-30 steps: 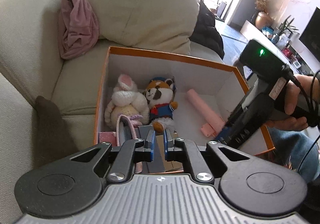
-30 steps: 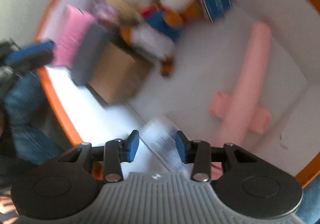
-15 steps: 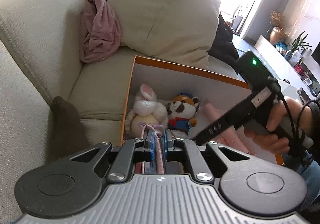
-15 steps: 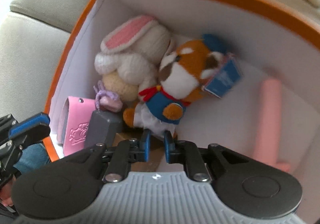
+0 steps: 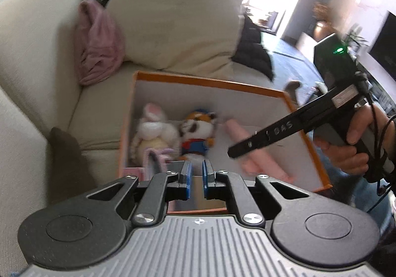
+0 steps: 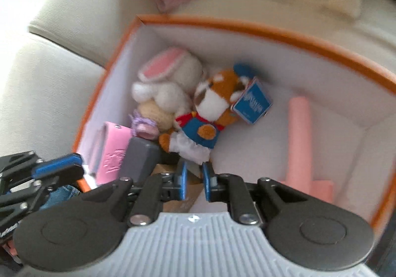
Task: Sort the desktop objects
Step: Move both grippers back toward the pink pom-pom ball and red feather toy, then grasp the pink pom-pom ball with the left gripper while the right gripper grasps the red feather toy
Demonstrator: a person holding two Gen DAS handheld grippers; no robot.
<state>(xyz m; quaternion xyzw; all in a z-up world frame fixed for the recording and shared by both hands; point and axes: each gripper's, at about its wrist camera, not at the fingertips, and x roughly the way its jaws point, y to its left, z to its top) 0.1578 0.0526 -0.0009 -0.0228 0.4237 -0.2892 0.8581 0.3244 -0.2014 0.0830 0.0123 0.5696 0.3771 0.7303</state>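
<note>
Orange-rimmed box (image 6: 272, 31) sits on your sofa (image 5: 37, 54) and already holds the sorted things: rabbit (image 6: 168, 83), fox toy (image 6: 210, 108), pink roll (image 6: 299, 138), pink case (image 6: 112, 153) and grey block (image 6: 139, 160). You carry nothing more, so this round looks nearly finished; whether more waits outside the box you cannot tell from these views. Your left claw (image 5: 197, 173) is pinched together and empty. Your right claw (image 6: 194, 181) has just been closing, then eased slightly; it stands narrowly apart with nothing between its pads. Since a second ago you have lifted it out of the box, and more of the sofa shows.
</note>
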